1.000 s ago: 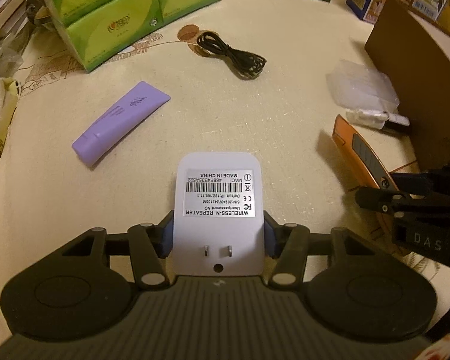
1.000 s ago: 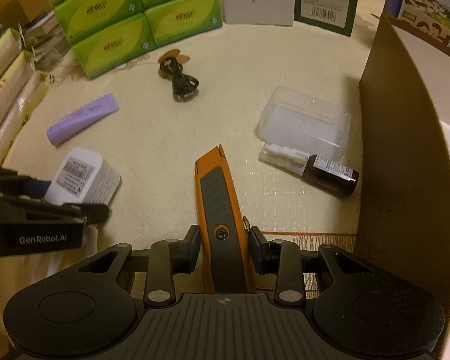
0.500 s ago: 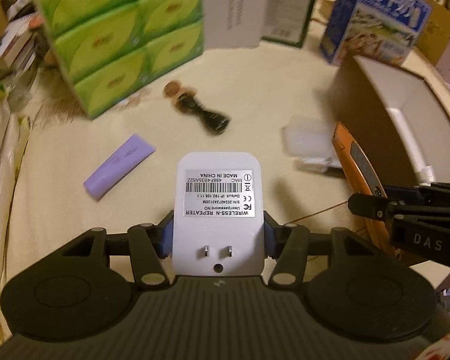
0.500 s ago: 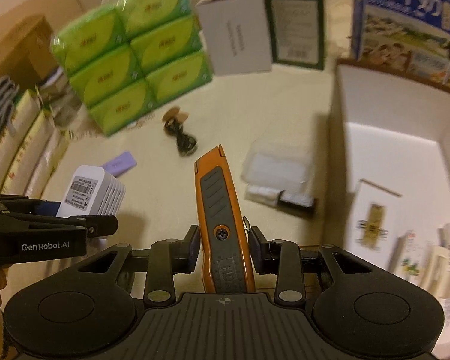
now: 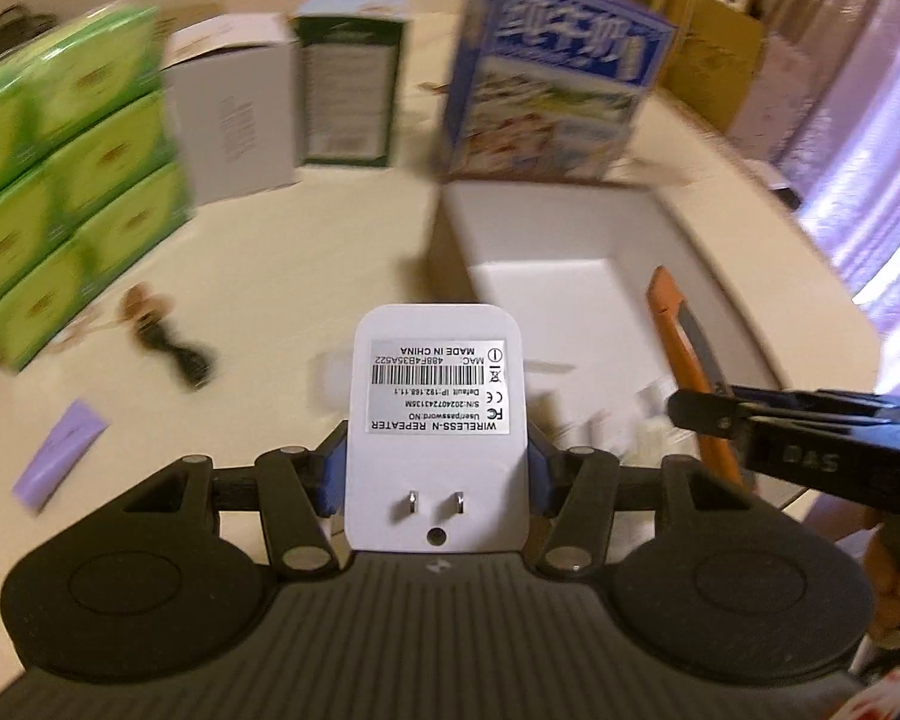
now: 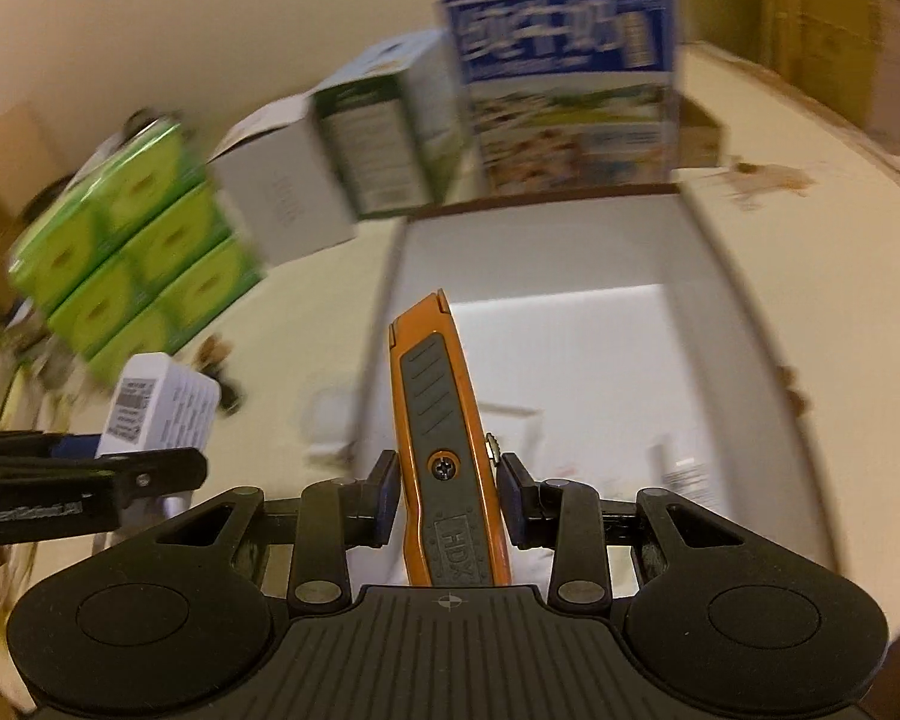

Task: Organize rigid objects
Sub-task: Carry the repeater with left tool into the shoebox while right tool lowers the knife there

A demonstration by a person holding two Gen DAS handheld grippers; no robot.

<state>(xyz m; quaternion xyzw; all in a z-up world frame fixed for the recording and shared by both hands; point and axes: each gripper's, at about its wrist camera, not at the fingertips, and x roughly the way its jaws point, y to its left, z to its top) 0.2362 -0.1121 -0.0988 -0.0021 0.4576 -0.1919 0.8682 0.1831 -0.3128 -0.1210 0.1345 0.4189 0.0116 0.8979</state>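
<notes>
Both loads rose off the tabletop (image 5: 330,252) toward the open box (image 6: 744,276), centre-right. Your left tongs (image 5: 435,471) pinched the repeater (image 5: 437,396); your right tongs (image 6: 450,495) pinched the knife (image 6: 444,438), ready for boxing.

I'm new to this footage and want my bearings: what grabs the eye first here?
The white wireless repeater, plug prongs up, clamped in the left gripper, fills that view's centre. The orange utility knife is pinched in the right gripper, pointing toward the open white-lined box ahead. Bright green tissue packs stack at far left on the table.
</notes>
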